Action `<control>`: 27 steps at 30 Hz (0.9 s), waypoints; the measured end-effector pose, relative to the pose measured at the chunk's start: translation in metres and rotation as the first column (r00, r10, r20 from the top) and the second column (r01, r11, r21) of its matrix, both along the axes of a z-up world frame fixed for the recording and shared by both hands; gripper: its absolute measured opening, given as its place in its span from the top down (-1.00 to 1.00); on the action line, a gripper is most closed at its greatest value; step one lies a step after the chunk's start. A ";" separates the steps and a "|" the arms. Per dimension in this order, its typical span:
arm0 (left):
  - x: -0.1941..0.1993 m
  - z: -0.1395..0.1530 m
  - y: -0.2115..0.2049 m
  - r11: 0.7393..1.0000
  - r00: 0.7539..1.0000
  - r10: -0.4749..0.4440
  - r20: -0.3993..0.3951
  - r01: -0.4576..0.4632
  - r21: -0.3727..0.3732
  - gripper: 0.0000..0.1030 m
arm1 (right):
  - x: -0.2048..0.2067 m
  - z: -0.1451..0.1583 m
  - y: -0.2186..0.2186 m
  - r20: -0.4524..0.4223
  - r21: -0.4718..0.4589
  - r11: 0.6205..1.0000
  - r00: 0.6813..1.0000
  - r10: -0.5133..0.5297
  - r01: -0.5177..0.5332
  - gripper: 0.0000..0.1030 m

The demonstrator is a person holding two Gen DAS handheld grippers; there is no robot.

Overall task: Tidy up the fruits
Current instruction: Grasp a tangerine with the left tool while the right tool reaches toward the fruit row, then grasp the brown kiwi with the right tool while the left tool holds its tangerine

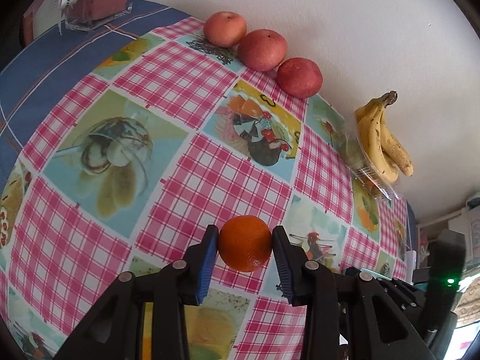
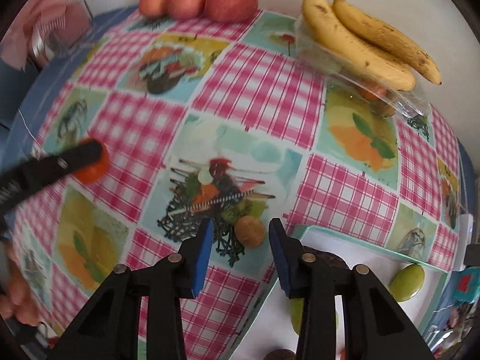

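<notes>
My left gripper (image 1: 244, 234) is shut on an orange (image 1: 244, 243), held just above the checked tablecloth (image 1: 186, 180). The right wrist view shows that same orange (image 2: 97, 169) at the left, partly hidden by a black finger. My right gripper (image 2: 241, 225) points down over a small brown kiwi (image 2: 249, 231) lying on the cloth. The kiwi sits between the blue pads (image 2: 205, 246) nearer the right one, and gaps show on both sides, so this gripper is open. Three red apples (image 1: 262, 49) line the wall, and the bananas (image 1: 382, 138) lie to their right.
The bananas rest on a clear plastic box (image 1: 367, 177) holding more fruit. A white tray with a teal rim (image 2: 360, 241) at the lower right holds green fruit (image 2: 408, 282). A glass vase (image 1: 99, 3) stands on the blue cloth at the far left. A hand (image 2: 18, 300) shows at the left edge.
</notes>
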State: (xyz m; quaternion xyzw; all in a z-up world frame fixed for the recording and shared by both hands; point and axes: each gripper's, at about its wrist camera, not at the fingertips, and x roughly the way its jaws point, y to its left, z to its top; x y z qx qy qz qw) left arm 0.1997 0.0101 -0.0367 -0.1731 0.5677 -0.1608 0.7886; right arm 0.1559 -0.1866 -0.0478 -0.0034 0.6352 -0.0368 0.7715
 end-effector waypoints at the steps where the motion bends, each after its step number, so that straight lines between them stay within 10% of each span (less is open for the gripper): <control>1: 0.000 0.000 0.000 1.000 1.000 -0.003 -0.002 0.003 -0.004 0.24 | 0.001 -0.002 0.001 -0.005 -0.021 1.000 1.000 0.000 0.000 0.23; 18: 0.000 0.002 0.008 1.000 1.000 0.017 -0.001 -0.017 -0.022 0.24 | 0.002 -0.021 0.012 -0.022 -0.097 0.995 0.999 0.036 -0.038 0.51; 27: -0.011 0.014 0.010 1.000 1.000 -0.005 0.022 0.005 0.004 0.24 | -0.013 0.003 0.010 0.069 0.038 0.999 0.998 0.013 -0.016 0.51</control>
